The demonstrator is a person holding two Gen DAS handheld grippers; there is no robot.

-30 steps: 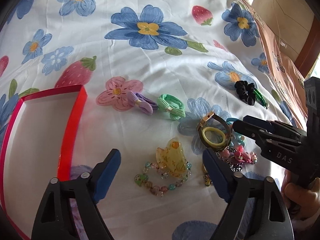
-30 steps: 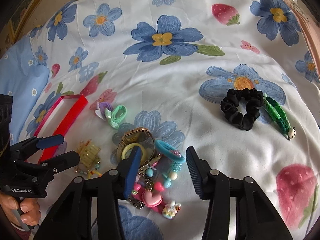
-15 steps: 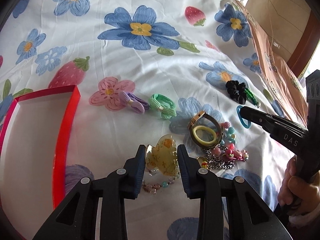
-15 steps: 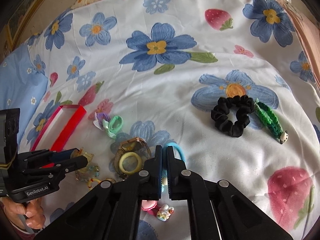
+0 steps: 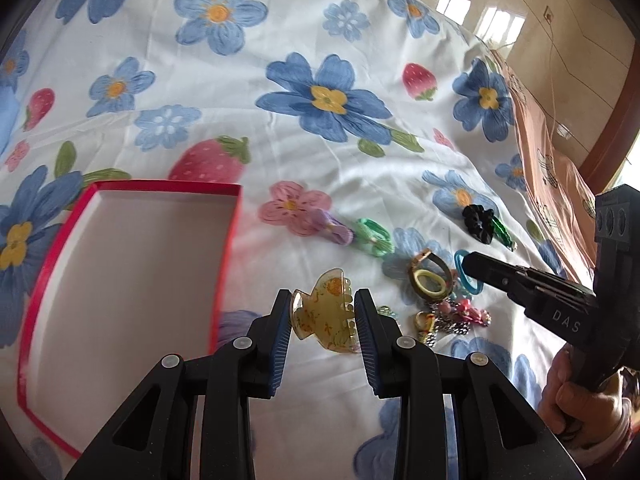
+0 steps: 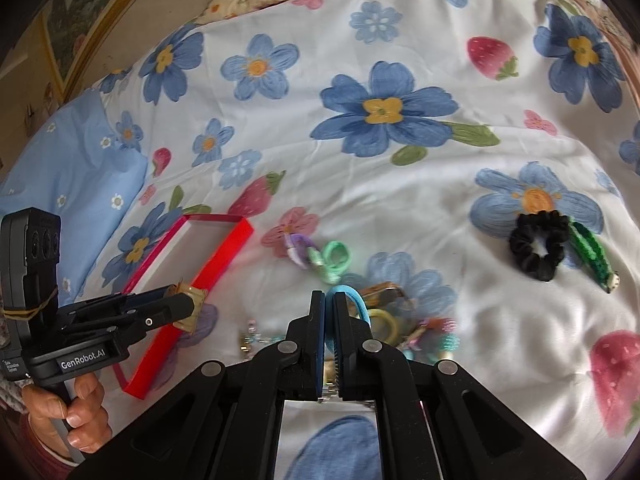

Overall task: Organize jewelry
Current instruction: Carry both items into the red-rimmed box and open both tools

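Note:
My left gripper (image 5: pixel 322 312) is shut on a translucent yellow claw hair clip (image 5: pixel 325 317), held above the floral bedsheet just right of the open red box (image 5: pixel 224 264). From the right wrist view the same left gripper (image 6: pixel 190 306) hangs over the red box's (image 6: pixel 218 256) near wall with the clip (image 6: pixel 188 307) in its tips. My right gripper (image 6: pixel 327 312) is shut on a blue hair tie (image 6: pixel 354 300), lifted a little over the pile of jewelry (image 6: pixel 416 330). In the left wrist view the blue tie (image 5: pixel 466 276) hangs from the right gripper (image 5: pixel 470 268).
On the sheet lie a purple tie (image 5: pixel 335 230), a green tie (image 5: pixel 374 236), a gold watch with a yellow tie (image 5: pixel 430 278), chains and charms (image 5: pixel 452 320), a black scrunchie (image 6: pixel 538 246) and a green clip (image 6: pixel 592 256). A pillow (image 6: pixel 72 176) lies left.
Both grippers closed, the left on the yellow clip and the right on the blue tie, and then rose. The left one has carried the clip toward the red box.

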